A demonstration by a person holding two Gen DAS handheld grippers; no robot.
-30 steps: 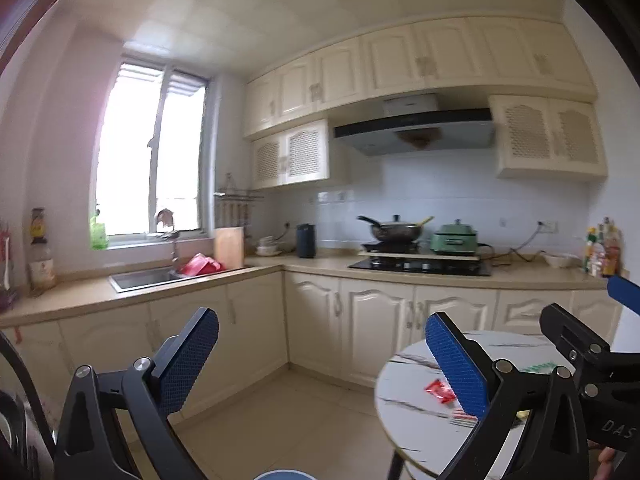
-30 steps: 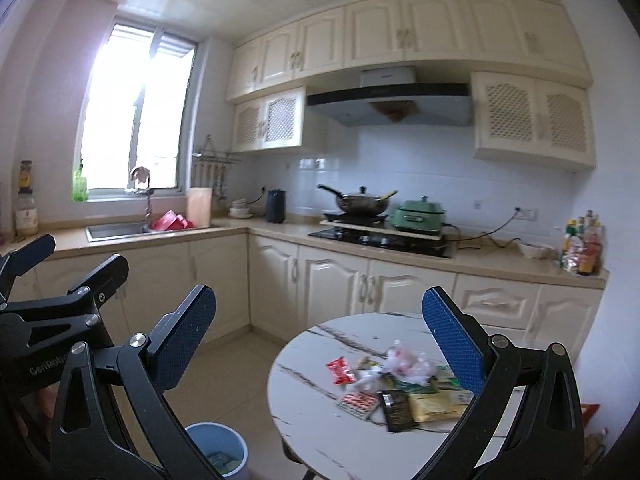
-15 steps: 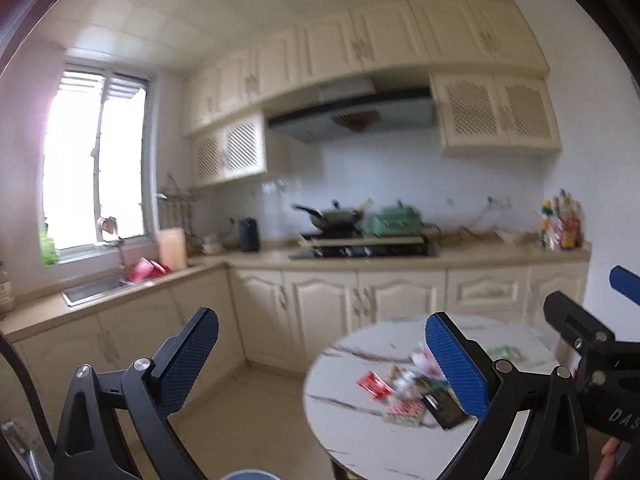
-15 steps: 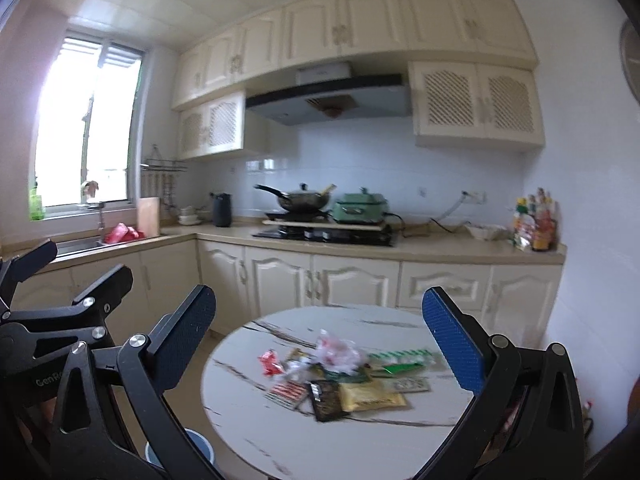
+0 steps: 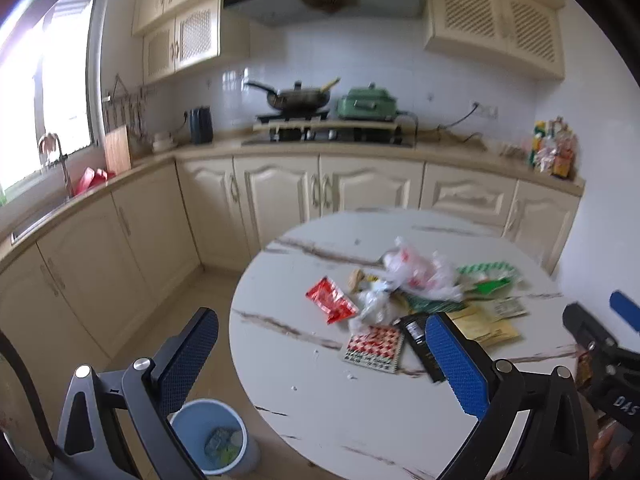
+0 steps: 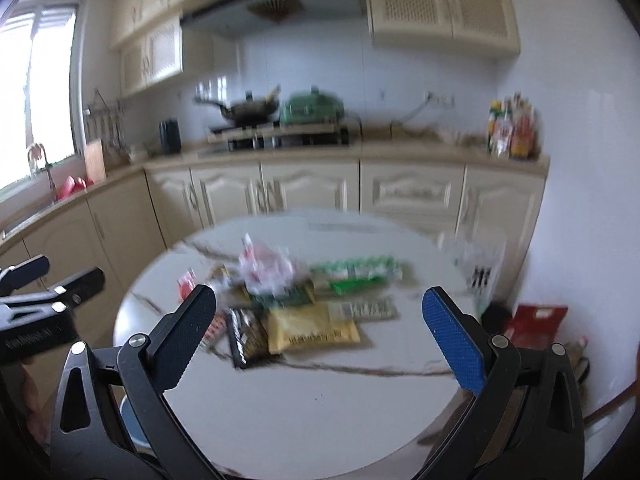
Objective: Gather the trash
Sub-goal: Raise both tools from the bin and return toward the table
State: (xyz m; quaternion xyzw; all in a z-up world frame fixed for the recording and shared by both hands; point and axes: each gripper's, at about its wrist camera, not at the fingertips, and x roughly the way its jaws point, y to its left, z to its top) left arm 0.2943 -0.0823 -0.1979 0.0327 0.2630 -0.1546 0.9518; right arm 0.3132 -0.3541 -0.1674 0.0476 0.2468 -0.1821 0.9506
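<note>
A pile of trash lies on a round white marble table (image 5: 360, 412): a red sachet (image 5: 330, 300), a crumpled clear bag (image 5: 416, 270), a checked red packet (image 5: 374, 348), a black wrapper (image 5: 420, 344), a yellow packet (image 6: 312, 328) and a green wrapper (image 6: 356, 272). A blue bin (image 5: 214, 440) stands on the floor left of the table. My left gripper (image 5: 320, 356) is open and empty above the table's left edge. My right gripper (image 6: 320, 332) is open and empty, above the near side of the pile.
Cream kitchen cabinets (image 5: 280, 196) run behind the table, with a stove and wok (image 5: 298, 98) on the counter. A sink (image 5: 48, 208) is at the left under the window. A red box (image 6: 536, 322) lies on the floor right of the table.
Both grippers have tilted down and moved closer to the table; the trash pile and the blue bin now sit larger in view. Both stay open.
</note>
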